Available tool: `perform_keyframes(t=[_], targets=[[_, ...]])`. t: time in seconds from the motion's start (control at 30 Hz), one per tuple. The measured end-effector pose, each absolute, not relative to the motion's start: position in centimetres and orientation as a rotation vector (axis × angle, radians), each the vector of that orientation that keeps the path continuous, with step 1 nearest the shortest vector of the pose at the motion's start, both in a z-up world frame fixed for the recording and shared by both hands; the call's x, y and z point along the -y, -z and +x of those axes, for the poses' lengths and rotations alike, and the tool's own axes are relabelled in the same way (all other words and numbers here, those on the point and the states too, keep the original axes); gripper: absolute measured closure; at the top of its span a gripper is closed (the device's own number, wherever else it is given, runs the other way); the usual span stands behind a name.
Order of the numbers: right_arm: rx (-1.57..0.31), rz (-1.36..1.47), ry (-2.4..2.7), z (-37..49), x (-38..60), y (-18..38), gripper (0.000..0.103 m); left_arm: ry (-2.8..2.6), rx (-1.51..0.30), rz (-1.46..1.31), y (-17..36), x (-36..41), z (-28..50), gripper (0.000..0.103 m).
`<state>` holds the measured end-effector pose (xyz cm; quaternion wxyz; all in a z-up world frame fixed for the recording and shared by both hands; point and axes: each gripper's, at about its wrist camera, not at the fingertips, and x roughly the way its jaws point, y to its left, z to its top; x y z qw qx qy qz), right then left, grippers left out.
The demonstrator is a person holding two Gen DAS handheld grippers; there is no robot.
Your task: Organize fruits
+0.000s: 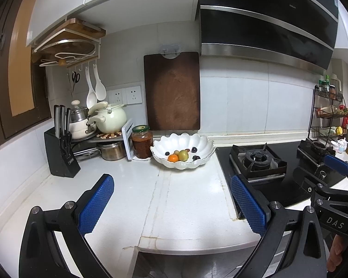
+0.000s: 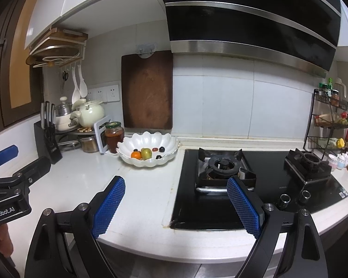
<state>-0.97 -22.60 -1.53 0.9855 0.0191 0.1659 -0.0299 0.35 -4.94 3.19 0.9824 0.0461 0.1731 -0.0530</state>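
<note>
The white bowl [image 1: 183,153] of fruits sits far back on the counter [image 1: 132,197], straight ahead of the left hand-held gripper [image 1: 171,206], the nearer one. Both it and the right hand-held gripper [image 2: 176,206] gape wide, empty

The small dark fruits [image 1: 194,149] in the white bowl [image 1: 204,159] are too little to name. At 3 o'clock, the bottles on the black rack [image 2: 325,125] are tiny and blurry. The bench [image 1: 132,197] is cut off at 6 o'clock.

Left claw [image 1: 171,199] and right claw [image 2: 176,201] were held side by side, jaws spread wide and empty, angled slightly downward.
</note>
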Motion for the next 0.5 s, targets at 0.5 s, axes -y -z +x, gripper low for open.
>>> perform_keyframes(t=[0.5], targets=[[-0.331,0.04,0.064,-1.44,22.93,1.18,0.012,0.116,-0.35,0.088,-3.34,5.59,0.39,0.0]])
